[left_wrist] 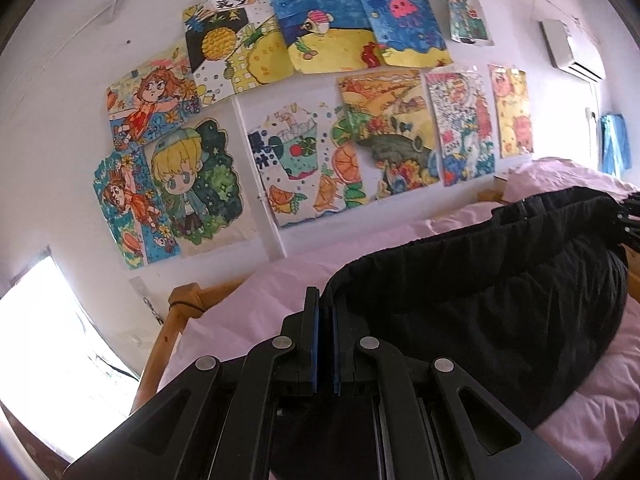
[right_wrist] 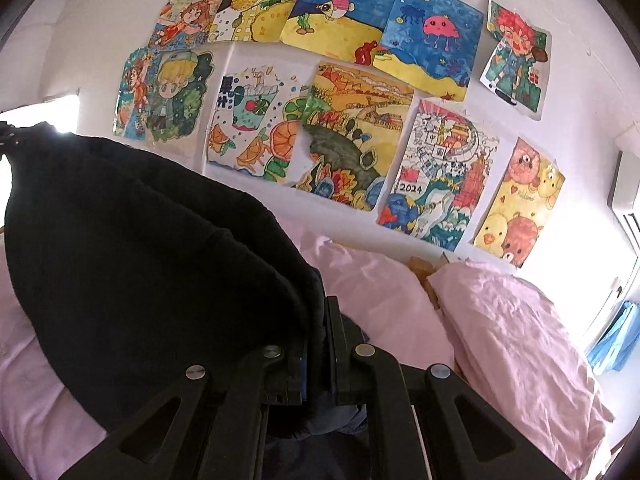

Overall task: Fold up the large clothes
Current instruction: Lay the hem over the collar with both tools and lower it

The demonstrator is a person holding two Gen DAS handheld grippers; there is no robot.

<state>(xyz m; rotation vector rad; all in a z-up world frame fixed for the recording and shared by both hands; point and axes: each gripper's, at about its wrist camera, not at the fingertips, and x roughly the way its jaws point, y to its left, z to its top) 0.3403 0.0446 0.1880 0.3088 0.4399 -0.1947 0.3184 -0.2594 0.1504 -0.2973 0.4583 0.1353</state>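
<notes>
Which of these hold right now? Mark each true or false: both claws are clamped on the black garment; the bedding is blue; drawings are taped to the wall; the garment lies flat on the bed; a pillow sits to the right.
1. Both claws grip the black garment. True: the left claw and the right claw are each shut on an edge.
2. The bedding is blue. False: it is pink.
3. Drawings hang on the wall. True.
4. The garment lies flat. False: it hangs sagging between the claws.
5. A pillow lies to the right. True.
</notes>
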